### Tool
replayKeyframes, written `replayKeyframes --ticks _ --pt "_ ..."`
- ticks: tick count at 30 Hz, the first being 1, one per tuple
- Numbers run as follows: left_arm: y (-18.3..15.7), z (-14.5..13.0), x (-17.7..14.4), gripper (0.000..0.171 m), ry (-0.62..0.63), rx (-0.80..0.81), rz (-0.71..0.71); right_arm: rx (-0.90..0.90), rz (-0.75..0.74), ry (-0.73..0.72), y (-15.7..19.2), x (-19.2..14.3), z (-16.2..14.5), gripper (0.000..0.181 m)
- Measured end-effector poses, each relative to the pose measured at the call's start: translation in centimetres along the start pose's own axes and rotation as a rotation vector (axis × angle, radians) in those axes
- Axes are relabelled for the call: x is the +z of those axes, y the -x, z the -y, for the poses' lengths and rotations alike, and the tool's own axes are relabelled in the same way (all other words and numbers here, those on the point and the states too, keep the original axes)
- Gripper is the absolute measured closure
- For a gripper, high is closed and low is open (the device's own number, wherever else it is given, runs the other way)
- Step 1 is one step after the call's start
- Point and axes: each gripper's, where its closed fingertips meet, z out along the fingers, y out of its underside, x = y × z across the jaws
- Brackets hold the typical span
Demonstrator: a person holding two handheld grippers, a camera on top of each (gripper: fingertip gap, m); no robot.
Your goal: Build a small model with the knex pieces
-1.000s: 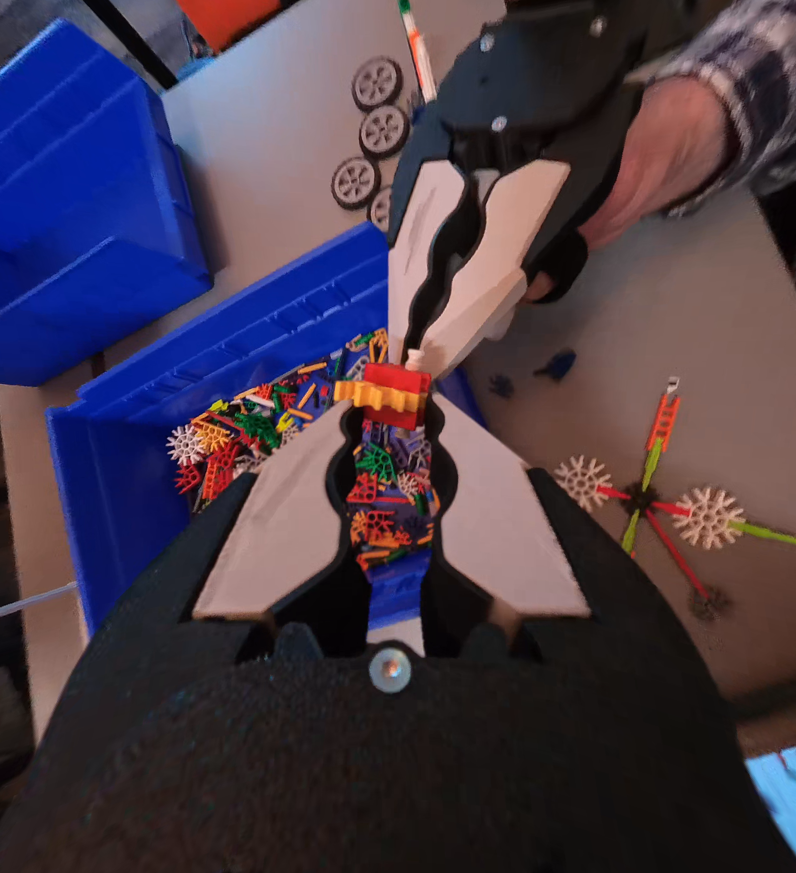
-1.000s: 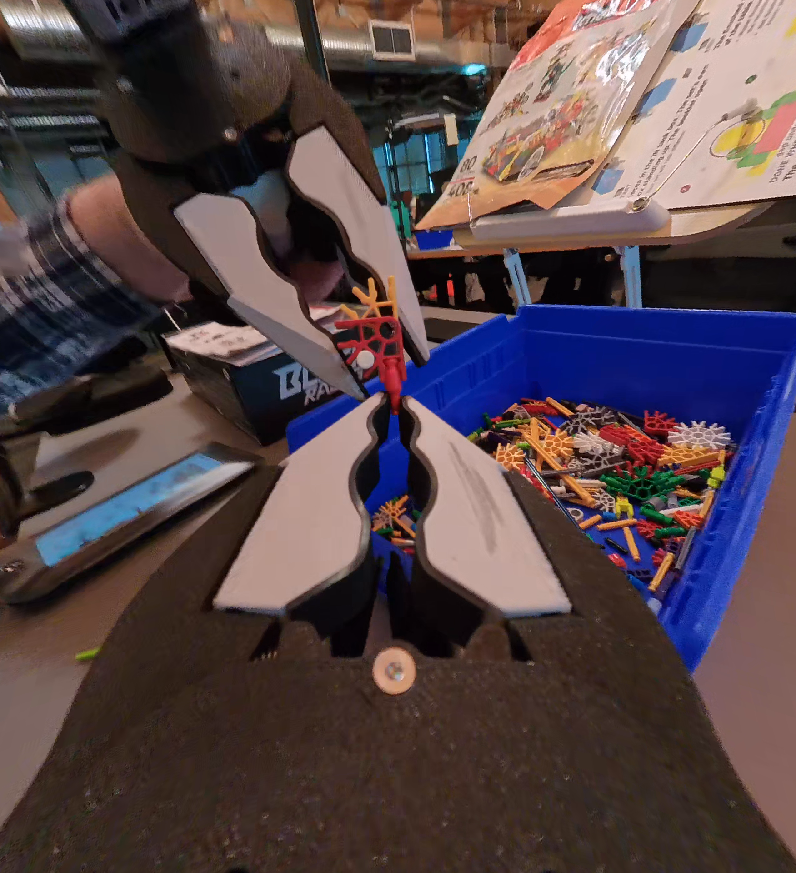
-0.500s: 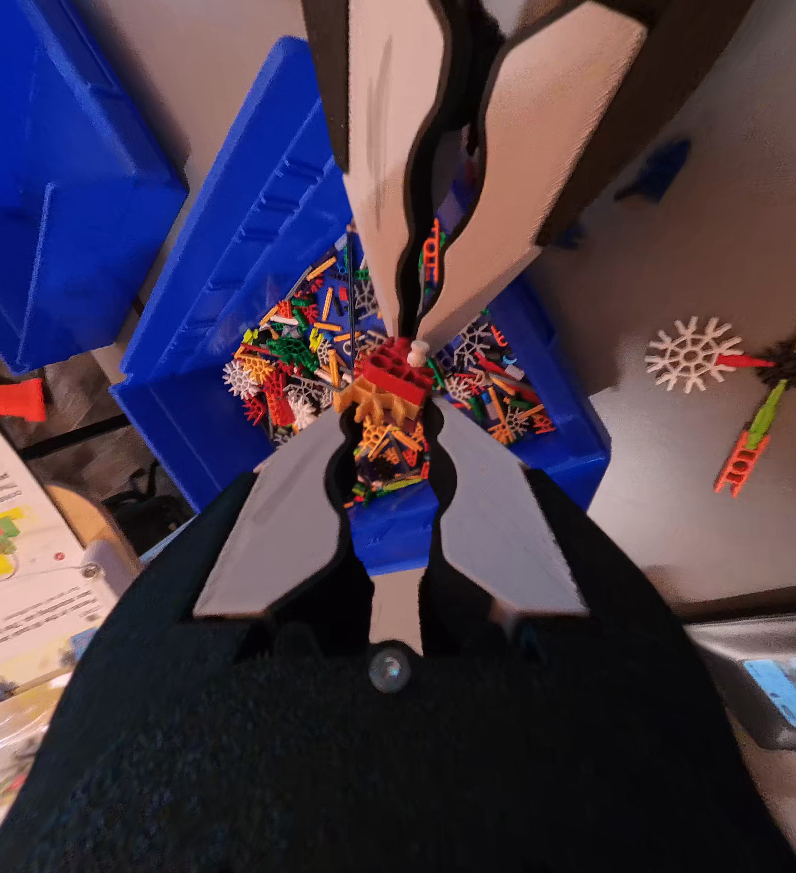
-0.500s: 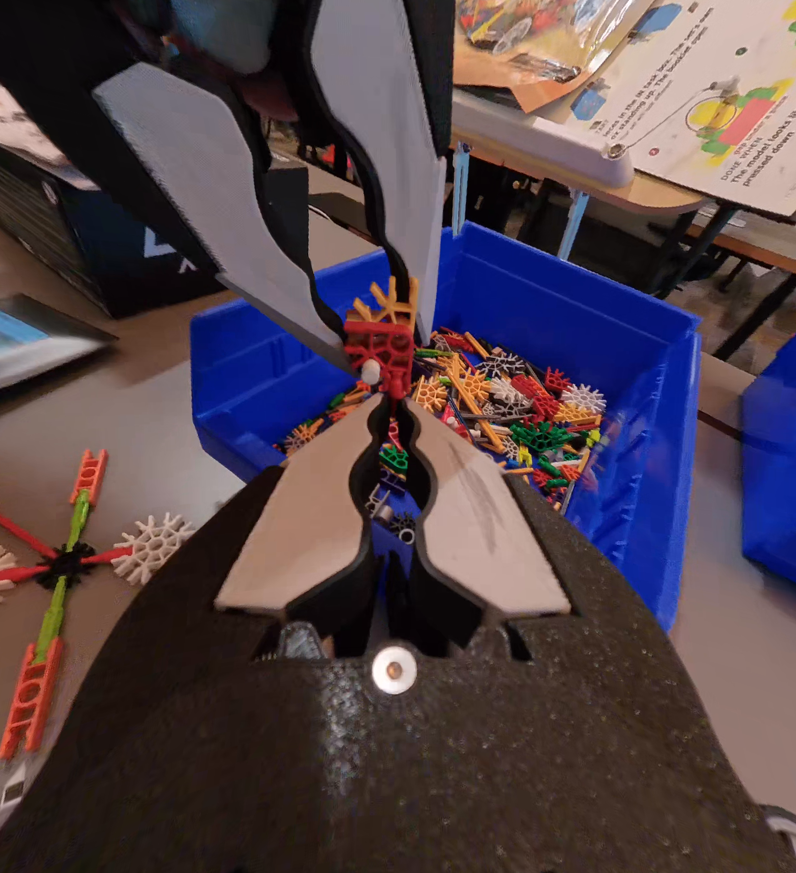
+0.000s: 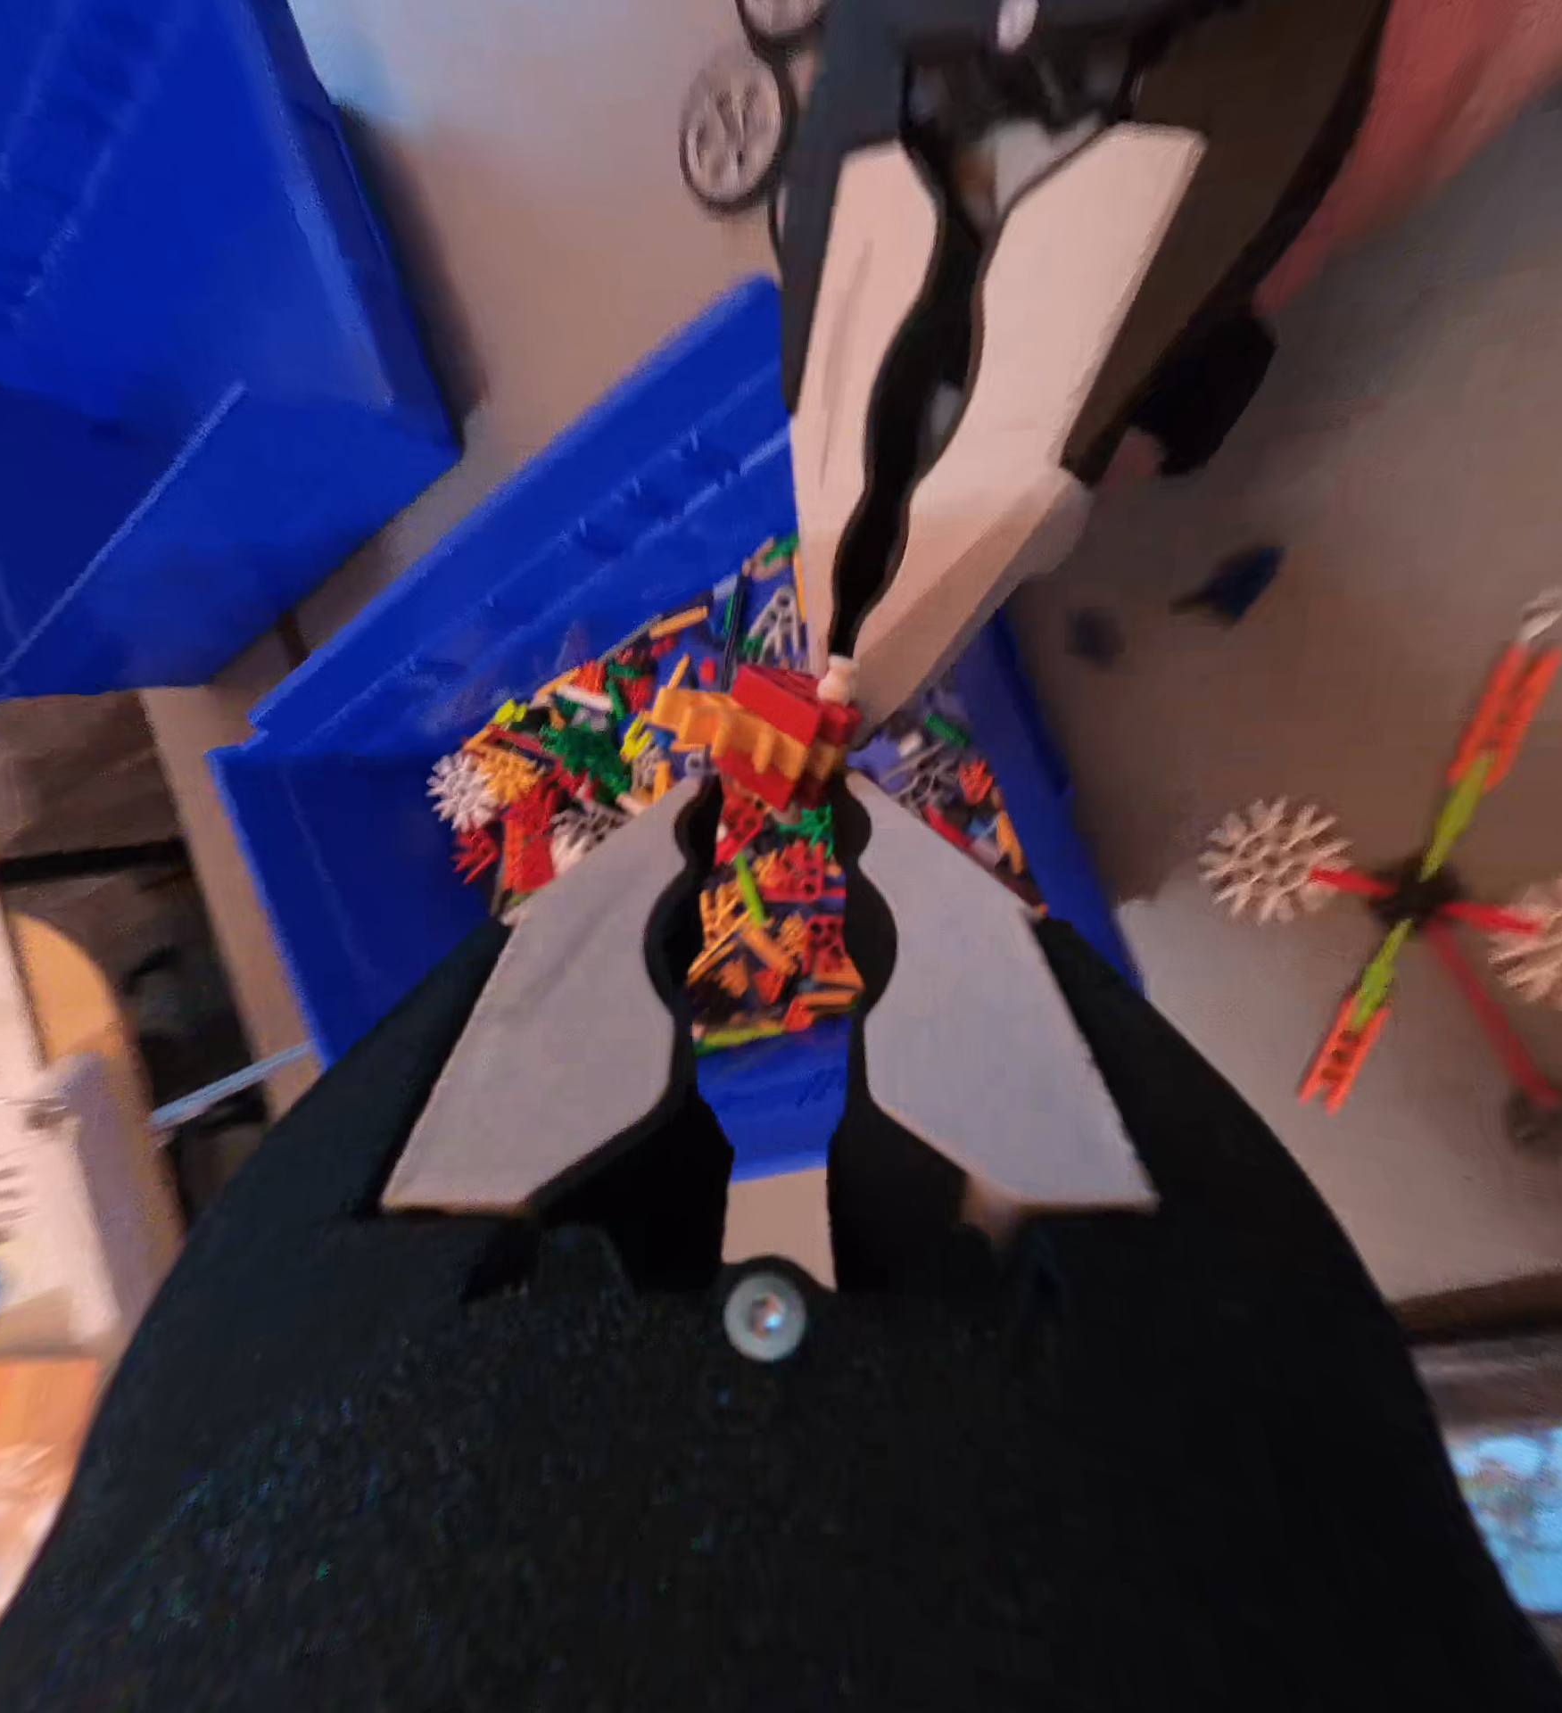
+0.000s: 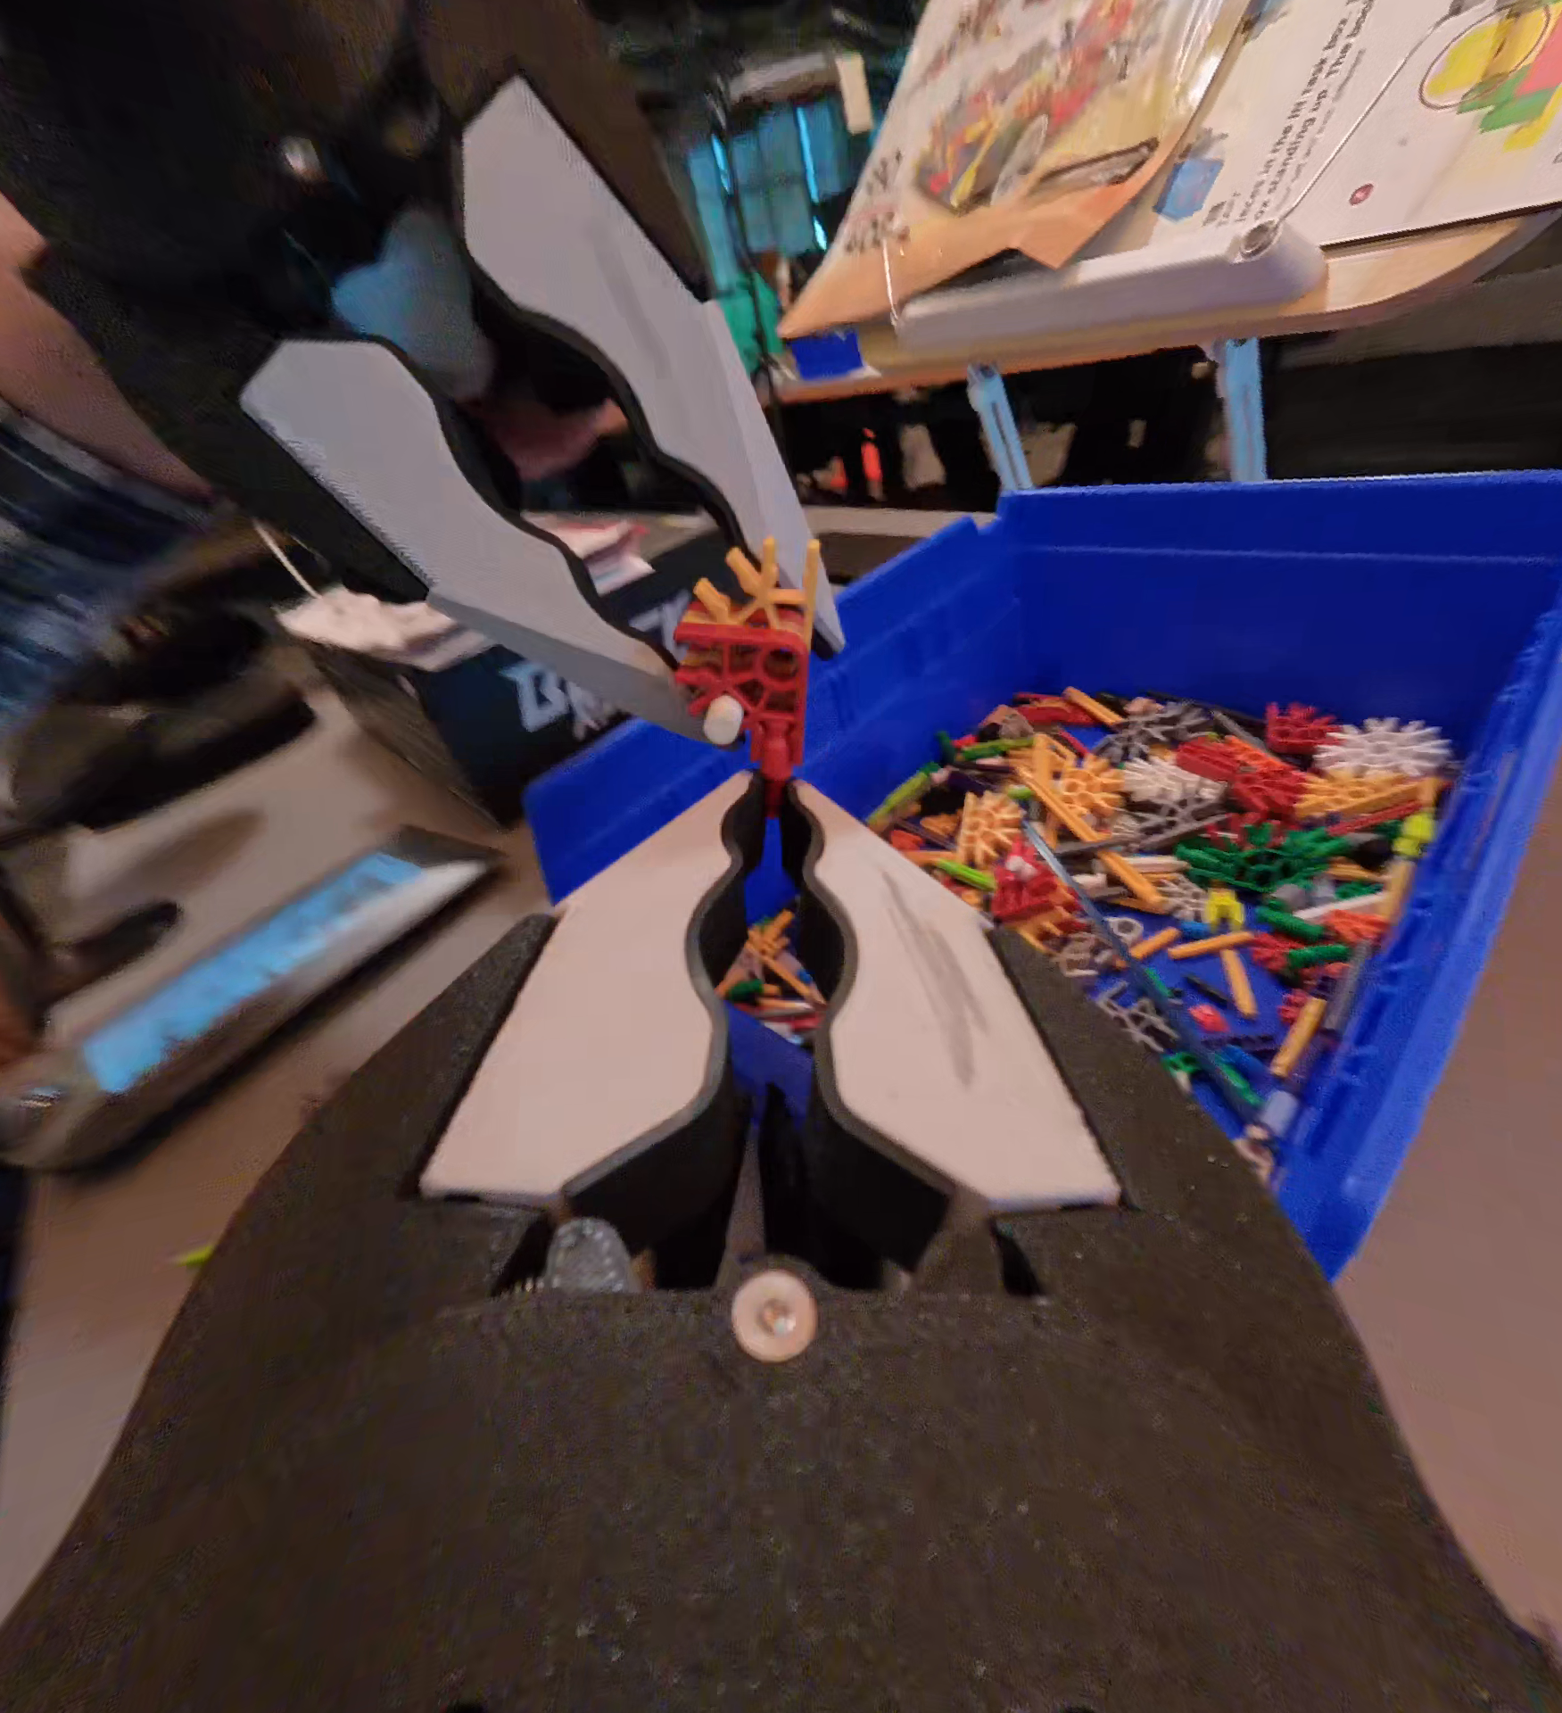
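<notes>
Left wrist view: the left tongs (image 5: 772, 788) pinch a small red-and-orange clump of plastic building bits (image 5: 758, 732) by its sides. The clump is up in the air, right over the big blue plastic bin (image 5: 499, 649). It is not lying in the bin & not touching the table (image 5: 1222, 1159).

The right tongs (image 6: 772, 793) come in from the far side. They are pressed nearly shut on a thin red peg (image 6: 772, 769) that sticks out of the clump. A tiny white knob (image 6: 723, 718) shows on the clump, next to the peg. So both tongs hold the same clump, tip to tip.

The bin is full of loose bits: red, orange, green, white, w/ rods & spiky wheels.

Around it:
- A 2nd blue plastic bin (image 5: 156, 324) sits far left.
- Grey toy wheels (image 5: 730, 139) lie on the table at the far side.
- A flat star-shaped build of white spiky wheels & red, green, orange rods (image 5: 1407, 908) lies on the right, well apart from the bin.
- A flat screen (image 6: 249, 973) lies on the table.
- A stand w/ printed sheets (image 6: 1129, 278) is behind the bin.

Nothing sits between the tongs & the clump. The pics are a bit blurry.
</notes>
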Motion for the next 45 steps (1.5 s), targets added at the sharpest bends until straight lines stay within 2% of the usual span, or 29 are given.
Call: replayKeyframes --ticks 2,5,7,9,11,17,20,27,32,36,45 --pt "0.3 0.7 -0.4 0.137 -0.097 -0.086 -0.026 0.098 0.096 -0.063 0.7 -0.3 0.9 0.181" --pt "0.5 1.5 -0.7 0.138 -0.225 -0.216 -0.059 0.245 0.184 -0.137 0.6 -1.0 1.9 0.181" --pt "0.9 2.0 -1.1 0.133 -0.303 -0.27 -0.049 0.313 0.243 -0.182 0.8 -1.4 2.5 0.181" --pt "1.4 1.8 -1.4 0.129 -0.31 -0.227 0.032 0.361 0.285 -0.199 0.9 -1.6 2.7 0.181" --pt "1.2 2.2 -1.8 0.135 -0.325 -0.135 0.116 0.422 0.334 -0.223 1.0 -1.9 3.0 0.181" --pt "1.0 2.2 -1.8 0.132 -0.221 0.056 0.291 0.517 0.432 -0.263 1.3 -2.5 3.6 0.181" --pt "1.7 2.2 -2.1 0.14 -0.204 0.136 0.415 0.532 0.448 -0.268 1.4 -2.6 3.7 0.181" --pt "1.1 1.7 -1.5 0.138 -0.181 0.147 0.433 0.553 0.438 -0.286 0.8 -2.9 3.9 0.181" --pt "1.3 2.2 -1.6 0.146 -0.2 0.143 0.472 0.556 0.431 -0.281 0.7 -3.0 3.8 0.181" --pt "0.7 1.9 -1.2 0.166 -0.181 0.171 0.444 0.539 0.406 -0.27 0.4 -3.0 3.6 0.18" --pt "0.8 1.6 -1.3 0.158 -0.152 0.196 0.505 0.525 0.37 -0.257 0.1 -2.9 3.3 0.181"
